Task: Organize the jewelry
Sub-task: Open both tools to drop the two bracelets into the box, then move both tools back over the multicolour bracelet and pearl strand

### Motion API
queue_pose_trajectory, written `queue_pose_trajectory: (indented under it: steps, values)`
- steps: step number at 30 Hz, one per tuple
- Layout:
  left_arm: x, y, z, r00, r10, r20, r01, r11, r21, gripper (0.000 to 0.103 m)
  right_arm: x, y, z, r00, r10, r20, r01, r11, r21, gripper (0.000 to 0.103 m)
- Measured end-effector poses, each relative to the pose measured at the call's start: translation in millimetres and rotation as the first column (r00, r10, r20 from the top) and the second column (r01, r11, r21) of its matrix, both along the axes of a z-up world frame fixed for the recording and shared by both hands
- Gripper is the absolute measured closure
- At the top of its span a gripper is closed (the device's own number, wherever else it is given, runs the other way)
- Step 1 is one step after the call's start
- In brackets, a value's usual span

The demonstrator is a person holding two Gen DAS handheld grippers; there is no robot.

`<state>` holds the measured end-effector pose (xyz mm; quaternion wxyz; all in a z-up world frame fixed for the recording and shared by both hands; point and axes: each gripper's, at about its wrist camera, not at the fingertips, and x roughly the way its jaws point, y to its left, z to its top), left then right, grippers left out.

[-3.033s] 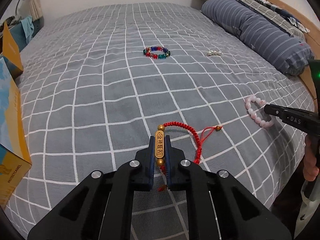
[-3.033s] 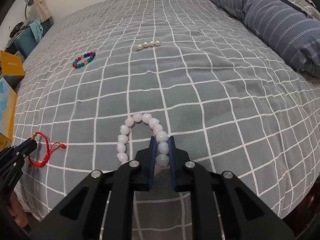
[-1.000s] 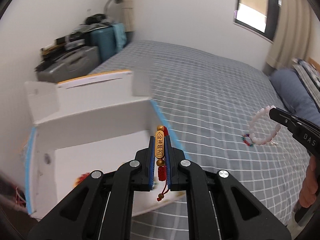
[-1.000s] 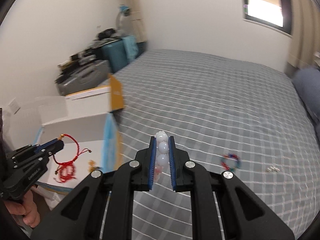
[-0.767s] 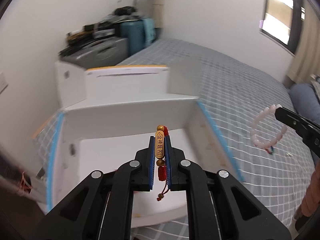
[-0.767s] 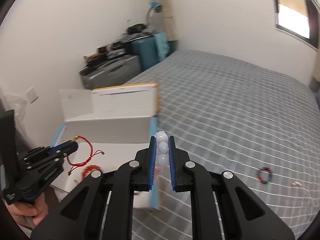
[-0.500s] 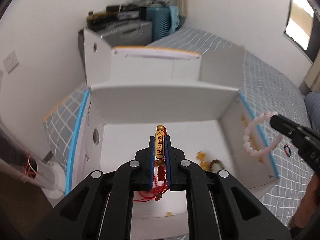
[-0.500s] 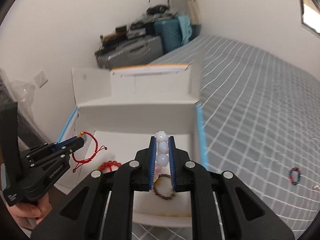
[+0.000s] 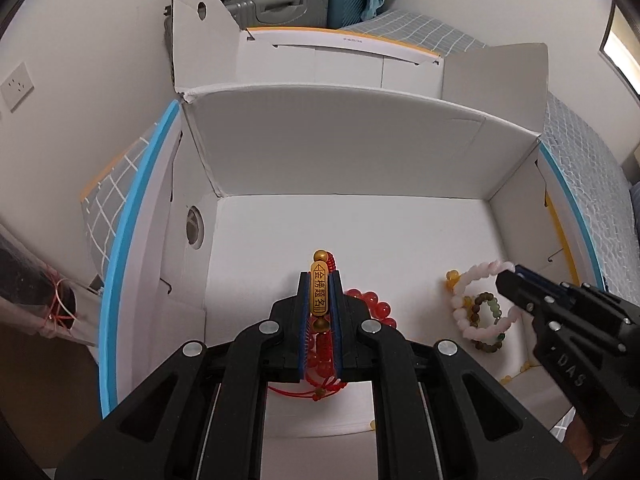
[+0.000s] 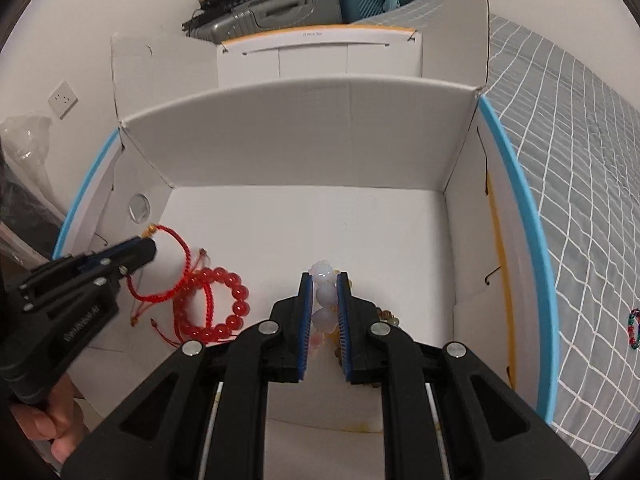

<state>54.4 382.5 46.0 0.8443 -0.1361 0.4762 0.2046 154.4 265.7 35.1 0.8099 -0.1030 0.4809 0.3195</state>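
My left gripper (image 9: 320,280) is shut on the gold tag of a red cord bracelet (image 9: 319,294), held over the floor of an open white box (image 9: 352,152); the gripper (image 10: 150,242) and its red cord bracelet (image 10: 160,296) show at the left of the right wrist view. My right gripper (image 10: 324,280) is shut on a pink bead bracelet (image 10: 326,294), also inside the box (image 10: 304,128); it hangs from that gripper (image 9: 506,274) as a loop (image 9: 460,300) in the left wrist view. A red bead bracelet (image 10: 224,308) and a brown-green bead bracelet (image 9: 486,320) lie on the box floor.
The box has upright flaps and blue-edged side walls (image 10: 520,216). The checked grey bed cover (image 10: 580,160) lies to the right, with a multicoloured bead bracelet (image 10: 632,334) on it. Suitcases (image 10: 280,8) stand behind the box by the wall.
Both grippers have swung from the bed to the box and moved down into it, each still holding its bracelet. The box floor and the bracelets on it now fill the views.
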Motion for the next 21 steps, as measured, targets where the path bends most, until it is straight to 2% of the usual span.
queue_pose_trajectory:
  steps: [4, 6, 8, 9, 11, 12, 14, 17, 21]
  values:
    - [1.2, -3.5, 2.9, 1.0, 0.003, -0.002, -0.003, 1.0, 0.009, 0.091, -0.8, -0.5, 0.4, 1.0, -0.007, -0.002, 0.007, 1.0, -0.004, 0.089]
    - [1.7, -2.5, 3.5, 1.0, 0.01, -0.003, -0.01, 1.0, 0.012, 0.086, 0.9, 2.9, 3.3, 1.0, -0.007, -0.005, 0.007, 1.0, -0.002, 0.086]
    - [-0.7, -2.4, 6.7, 1.0, 0.016, 0.009, -0.016, 1.0, 0.014, 0.069, -1.4, -1.4, 10.2, 1.0, -0.011, 0.005, 0.011, 1.0, 0.016, 0.067]
    - [-2.6, -2.9, 9.9, 1.0, 0.02, 0.019, -0.021, 1.0, 0.022, 0.064, -1.1, -3.9, 15.5, 1.0, -0.016, 0.02, 0.015, 1.0, 0.026, 0.062]
    - [-5.4, -6.1, 18.6, 0.999, 0.022, 0.044, -0.024, 0.999, 0.035, 0.045, -4.4, -14.7, 29.6, 0.998, -0.028, 0.053, 0.025, 0.998, 0.055, 0.045]
    - [-7.0, -10.6, 26.6, 0.997, 0.016, 0.07, -0.019, 0.999, 0.044, 0.041, -6.1, -21.4, 38.7, 0.996, -0.038, 0.077, 0.032, 0.997, 0.07, 0.04]
    - [-7.0, -19.2, 37.7, 0.994, 0.003, 0.107, -0.009, 0.998, 0.058, 0.026, -8.1, -35.8, 56.6, 0.989, -0.071, 0.13, 0.059, 0.994, 0.091, 0.02]
    - [-1.1, -39.4, 57.7, 0.986, -0.03, 0.161, 0.015, 0.996, 0.089, 0.015, -8.4, -68.5, 84.9, 0.959, -0.157, 0.237, 0.13, 0.984, 0.124, 0.007]
    - [18.3, -73.1, 79.2, 0.971, -0.109, 0.212, 0.088, 0.99, 0.107, 0.008, 1.0, -117.7, 108.3, 0.923, -0.234, 0.306, 0.199, 0.97, 0.14, 0.007]
